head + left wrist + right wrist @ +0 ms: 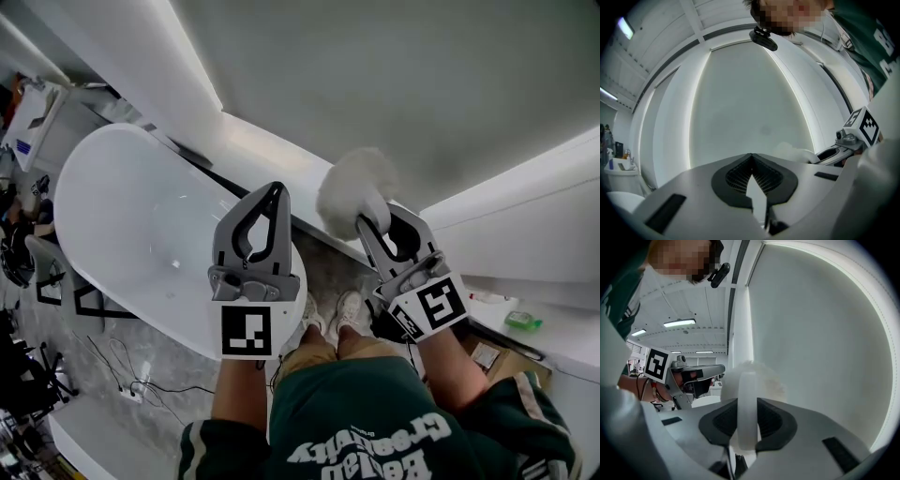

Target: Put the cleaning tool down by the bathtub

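The cleaning tool is a white fluffy duster (352, 186) on a white plastic handle (746, 409). My right gripper (375, 221) is shut on that handle, and the fluffy head (751, 377) sticks out past the jaws toward the white wall. The white oval bathtub (131, 225) lies below and to the left. My left gripper (274, 189) hovers over the tub's near end, shut with nothing between its jaws, whose tips (751, 156) meet. In the left gripper view the right gripper (855, 133) and the duster (793, 151) show at the right.
A white wall panel (394, 84) and a low ledge (272, 155) run behind the tub. A green bottle (522, 321) and a cardboard box (487, 354) sit at the right. Cables (141, 382) lie on the grey floor. The person's shoes (336, 313) stand by the tub.
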`<state>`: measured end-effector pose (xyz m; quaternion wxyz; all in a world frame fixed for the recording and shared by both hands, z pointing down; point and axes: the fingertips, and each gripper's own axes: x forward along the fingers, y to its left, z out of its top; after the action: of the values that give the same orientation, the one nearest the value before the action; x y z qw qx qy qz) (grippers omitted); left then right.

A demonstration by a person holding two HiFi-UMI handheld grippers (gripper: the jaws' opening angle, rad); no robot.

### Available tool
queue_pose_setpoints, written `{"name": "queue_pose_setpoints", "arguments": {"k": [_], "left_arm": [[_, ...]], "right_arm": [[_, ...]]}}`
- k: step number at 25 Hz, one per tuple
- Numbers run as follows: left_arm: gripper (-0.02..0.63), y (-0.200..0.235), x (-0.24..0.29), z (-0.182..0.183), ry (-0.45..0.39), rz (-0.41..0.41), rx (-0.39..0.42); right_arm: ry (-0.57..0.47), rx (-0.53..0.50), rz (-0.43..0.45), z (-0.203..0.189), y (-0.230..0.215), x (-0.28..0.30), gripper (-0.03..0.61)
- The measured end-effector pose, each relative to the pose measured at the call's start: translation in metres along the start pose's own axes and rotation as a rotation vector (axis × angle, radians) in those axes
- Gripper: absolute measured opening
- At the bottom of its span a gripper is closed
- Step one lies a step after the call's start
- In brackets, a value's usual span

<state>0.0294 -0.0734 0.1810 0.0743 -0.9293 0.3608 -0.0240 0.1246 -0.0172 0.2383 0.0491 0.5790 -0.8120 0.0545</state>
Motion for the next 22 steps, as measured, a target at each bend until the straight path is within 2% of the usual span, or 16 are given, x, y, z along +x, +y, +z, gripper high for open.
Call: {"name": "queue_pose_setpoints", "arguments": {"k": [4,7,12,16,20,22], "left_arm": [[0.005,0.011,-0.001,-0.005,-0.003,-0.011,0.011],[0.005,0.020,0.000,-0.004,-0.014,0.003,-0.006],[0.005,0.024,-0.001,-0.006,-0.013,0.040,0.010],[0.005,0.038,0.015,-0.015,-0.023,0.043,0.015],[0.005,0.044,0.036,-0.034,0.011,0.059,0.035],[0.005,0.047,0.043,-0.045,0.029,0.075,0.018]], "right_arm": [[0.014,-0.022,-0.005,-0.004,0.006,0.007,0.092],[0.015,-0.025,-0.016,-0.006,0.006,0.010,0.092],[0.035,-0.019,-0.018,-0.018,0.002,0.012,0.092],[0.071,0.000,-0.006,-0.034,-0.009,0.041,0.092],[0.105,0.021,0.012,-0.055,-0.026,0.068,0.092],[0.123,0.024,0.026,-0.068,-0.035,0.081,0.092]]}}
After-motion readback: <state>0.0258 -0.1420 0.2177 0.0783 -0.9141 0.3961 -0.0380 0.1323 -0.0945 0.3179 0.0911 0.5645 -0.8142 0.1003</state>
